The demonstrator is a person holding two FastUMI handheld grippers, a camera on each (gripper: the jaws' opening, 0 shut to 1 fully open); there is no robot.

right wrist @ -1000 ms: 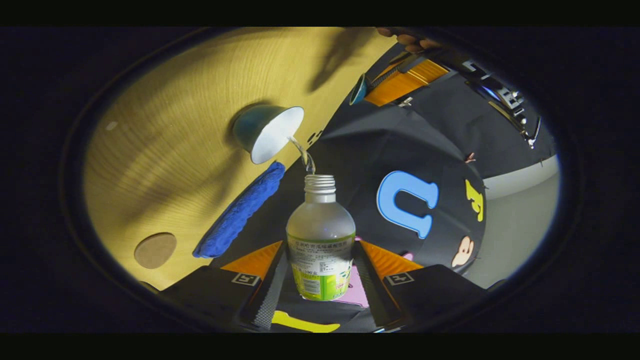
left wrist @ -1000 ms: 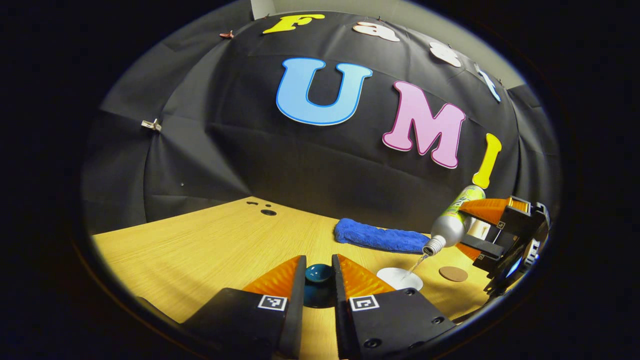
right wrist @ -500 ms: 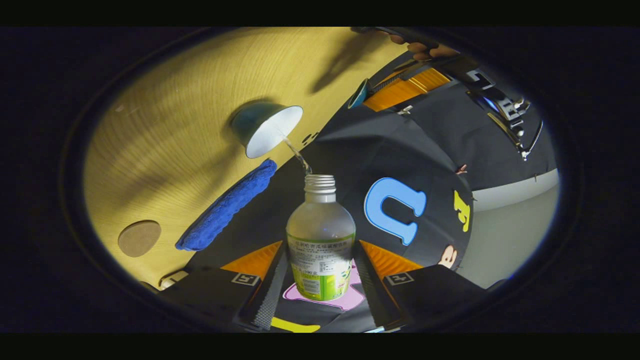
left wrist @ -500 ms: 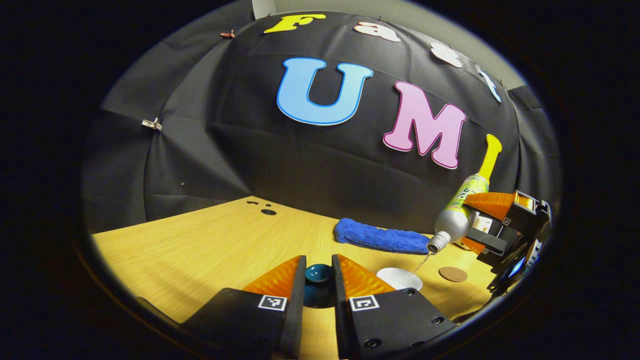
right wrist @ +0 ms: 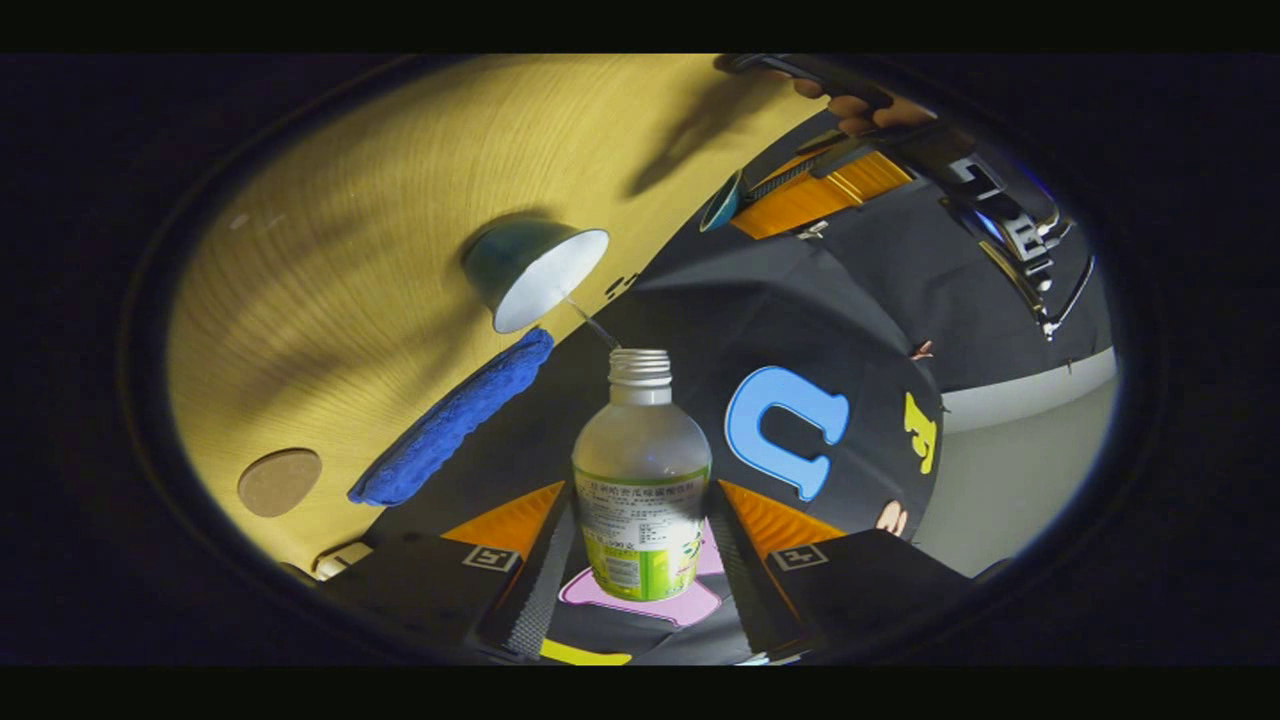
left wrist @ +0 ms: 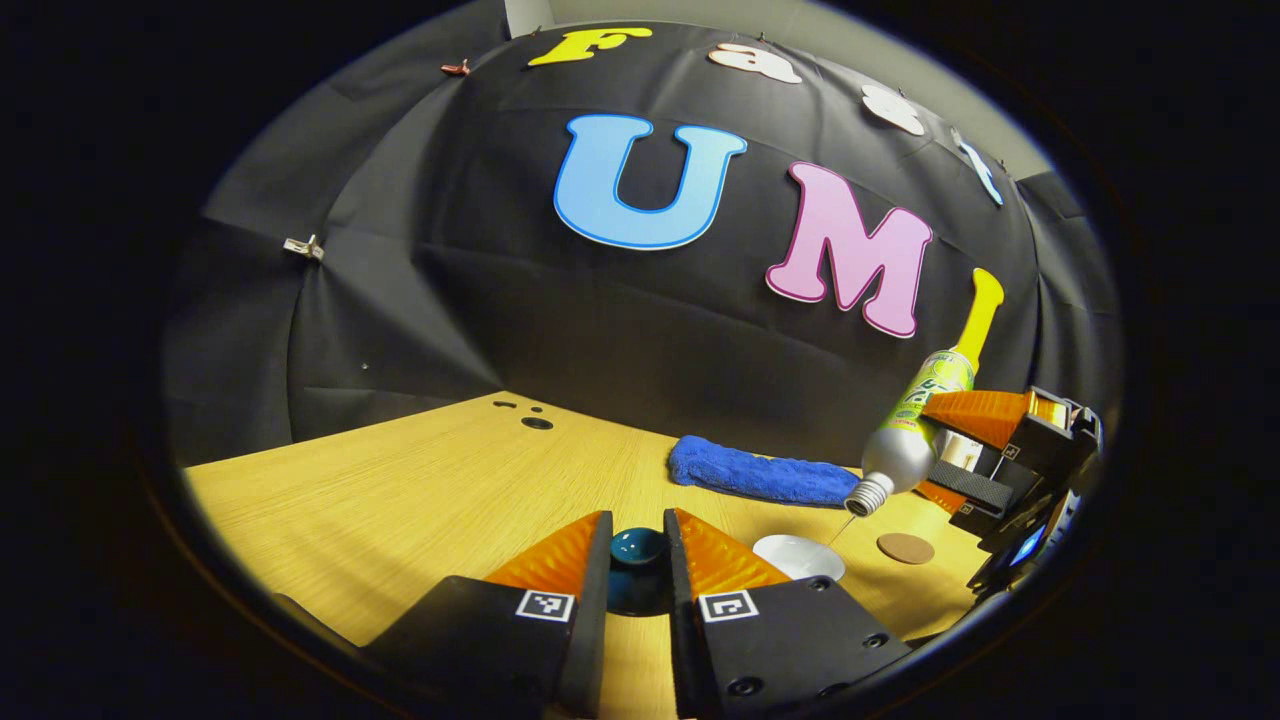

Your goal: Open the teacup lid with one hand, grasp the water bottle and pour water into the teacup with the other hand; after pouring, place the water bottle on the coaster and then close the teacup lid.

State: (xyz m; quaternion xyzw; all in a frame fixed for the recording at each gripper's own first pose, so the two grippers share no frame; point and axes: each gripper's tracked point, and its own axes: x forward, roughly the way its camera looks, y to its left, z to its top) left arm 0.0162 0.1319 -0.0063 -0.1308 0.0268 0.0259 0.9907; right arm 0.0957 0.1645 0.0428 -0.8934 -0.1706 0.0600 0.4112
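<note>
My left gripper (left wrist: 637,550) is shut on the knob of the dark teal teacup lid (left wrist: 637,560), held above the wooden table. To its right stands the open teacup (left wrist: 798,556), white inside. My right gripper (right wrist: 640,540) is shut on the water bottle (right wrist: 640,470), tilted mouth-down over the teacup (right wrist: 535,270). A thin thread of water runs from the bottle's mouth into the cup. In the left gripper view the bottle (left wrist: 905,440) hangs at the right, in the right gripper (left wrist: 985,450). The round brown coaster (left wrist: 905,547) lies just right of the cup.
A folded blue cloth (left wrist: 760,472) lies behind the cup near the black booth wall. Small dark holes (left wrist: 536,423) mark the table (left wrist: 400,500) at the far left. In the right gripper view the coaster (right wrist: 279,482), cloth (right wrist: 455,420) and the left gripper with a hand (right wrist: 800,185) show.
The stream of water has thinned from a full pour to a fine thread. The bottle has shifted slightly while staying tilted over the cup. The left gripper and lid have stayed put.
</note>
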